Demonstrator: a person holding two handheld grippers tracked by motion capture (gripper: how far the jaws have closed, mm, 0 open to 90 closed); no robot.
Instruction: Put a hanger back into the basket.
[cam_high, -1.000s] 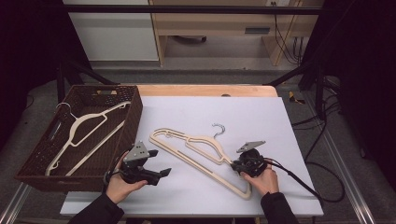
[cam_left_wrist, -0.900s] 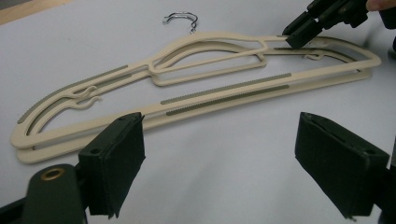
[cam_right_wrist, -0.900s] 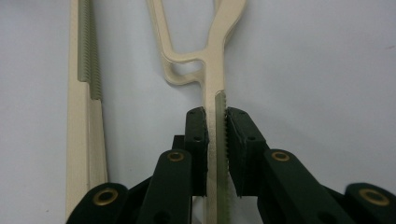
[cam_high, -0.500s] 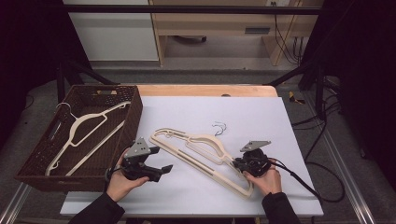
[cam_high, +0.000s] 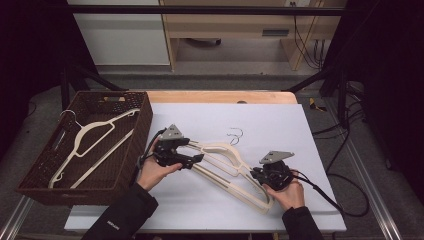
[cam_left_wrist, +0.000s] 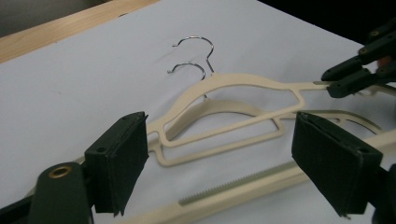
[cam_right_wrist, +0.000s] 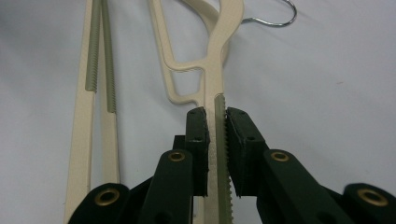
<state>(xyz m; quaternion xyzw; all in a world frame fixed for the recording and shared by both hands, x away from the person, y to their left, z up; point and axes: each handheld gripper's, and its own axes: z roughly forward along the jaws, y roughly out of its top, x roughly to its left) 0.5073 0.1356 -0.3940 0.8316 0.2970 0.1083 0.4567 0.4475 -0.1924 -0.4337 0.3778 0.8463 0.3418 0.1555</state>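
Two cream plastic hangers (cam_high: 220, 152) with wire hooks (cam_high: 235, 135) lie stacked on the white mat. My right gripper (cam_high: 257, 175) is shut on the upper hanger's shoulder arm (cam_right_wrist: 215, 70), which runs between its pads (cam_right_wrist: 196, 135). At the hangers' left end my left gripper (cam_high: 192, 160) stands open. Its jaws have just closed a little, and they press on nothing. In the left gripper view the hangers (cam_left_wrist: 224, 93) lie ahead of the wide pads (cam_left_wrist: 123, 163), and a ridged bar (cam_left_wrist: 233, 196) passes low between them. The right gripper's jaws (cam_left_wrist: 359, 70) show at the far right there.
A dark woven basket (cam_high: 142, 125) stands at the mat's left edge and holds more cream hangers (cam_high: 90, 135). A wooden table strip (cam_high: 220, 96) runs behind the mat. Cables (cam_high: 325, 195) trail off to the right of the right hand.
My left gripper has moved right and away from the person, up to the hangers' left end. The right gripper has kept still with its grip on the hanger.
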